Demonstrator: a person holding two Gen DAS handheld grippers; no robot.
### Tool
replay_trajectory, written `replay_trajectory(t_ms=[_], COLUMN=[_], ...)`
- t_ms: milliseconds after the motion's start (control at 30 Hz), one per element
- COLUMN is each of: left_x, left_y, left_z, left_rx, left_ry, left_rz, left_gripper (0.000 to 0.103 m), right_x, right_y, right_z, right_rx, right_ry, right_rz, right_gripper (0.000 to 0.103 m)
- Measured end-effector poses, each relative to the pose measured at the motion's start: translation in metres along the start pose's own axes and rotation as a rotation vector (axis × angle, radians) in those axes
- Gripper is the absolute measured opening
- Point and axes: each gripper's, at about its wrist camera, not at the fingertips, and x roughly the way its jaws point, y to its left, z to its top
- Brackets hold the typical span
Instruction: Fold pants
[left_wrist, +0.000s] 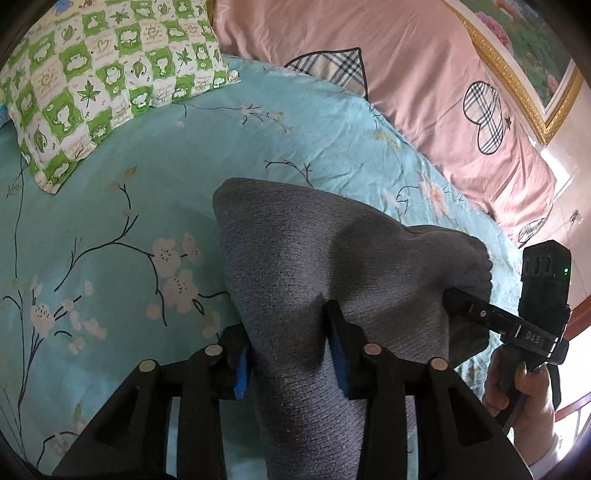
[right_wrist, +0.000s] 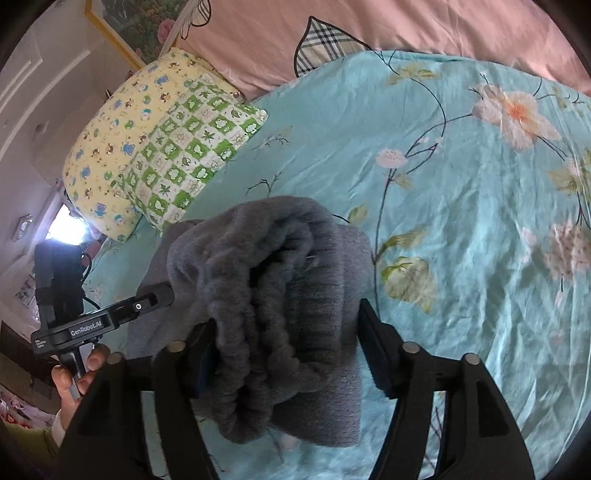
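Note:
The grey knit pants (left_wrist: 317, 266) hang folded between both grippers above a turquoise floral bedsheet (left_wrist: 110, 221). My left gripper (left_wrist: 291, 343) is shut on a fold of the pants, cloth bulging over its blue pads. My right gripper (right_wrist: 284, 336) is shut on the bunched elastic waistband end of the pants (right_wrist: 266, 280). The right gripper also shows at the right of the left wrist view (left_wrist: 454, 299), clamped on the pants' edge. The left gripper shows at the left of the right wrist view (right_wrist: 162, 293), its tip buried in the cloth.
A green checked pillow (left_wrist: 96, 85) lies at the head of the bed, on a yellow pillow (right_wrist: 110, 147). A pink duvet (left_wrist: 406, 74) with plaid hearts lies along the far side. A gold-framed picture (left_wrist: 524, 55) hangs on the wall.

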Motion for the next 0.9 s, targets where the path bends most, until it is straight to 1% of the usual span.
replay_trajectory(t_ms=[33, 133, 167, 233, 300, 400, 500, 633, 667, 733, 800, 900], left_x=[0.001, 0.001, 0.001, -0.002, -0.007, -0.015, -0.024, -0.036, -0.039, -0.047, -0.054, -0.064], left_y=[0.001, -0.002, -0.004, -0.007, -0.008, -0.009, -0.009, -0.014, -0.015, -0.018, -0.019, -0.023], left_z=[-0.001, -0.002, -0.002, -0.002, -0.004, -0.006, -0.010, -0.017, -0.019, -0.025, -0.030, -0.039], left_rx=[-0.003, 0.007, 0.013, 0.020, 0.026, 0.026, 0.025, 0.050, 0.053, 0.057, 0.063, 0.071], left_ry=[-0.003, -0.009, -0.011, -0.013, -0.021, -0.031, -0.040, -0.054, -0.058, -0.069, -0.078, -0.087], left_rz=[0.003, 0.019, 0.027, 0.042, 0.060, 0.072, 0.071, 0.118, 0.122, 0.135, 0.146, 0.172], left_gripper=[0.041, 0.042, 0.042, 0.046, 0.056, 0.069, 0.072, 0.075, 0.075, 0.077, 0.080, 0.080], right_x=[0.001, 0.003, 0.003, 0.002, 0.000, -0.006, -0.019, -0.040, -0.044, -0.050, -0.057, -0.065], right_y=[-0.002, -0.006, -0.007, -0.005, -0.003, 0.003, 0.012, 0.022, 0.025, 0.031, 0.037, 0.046], right_z=[-0.001, -0.004, -0.004, -0.005, -0.005, -0.006, -0.007, -0.011, -0.012, -0.015, -0.021, -0.032], right_rx=[-0.002, -0.014, -0.019, -0.024, -0.030, -0.038, -0.048, -0.065, -0.069, -0.080, -0.096, -0.123], right_ry=[-0.001, -0.014, -0.019, -0.032, -0.038, -0.050, -0.085, -0.136, -0.141, -0.150, -0.162, -0.175], right_rz=[-0.002, -0.010, -0.015, -0.019, -0.029, -0.032, -0.032, -0.036, -0.035, -0.046, -0.058, -0.073], right_gripper=[0.075, 0.081, 0.081, 0.081, 0.081, 0.081, 0.083, 0.083, 0.083, 0.088, 0.090, 0.090])
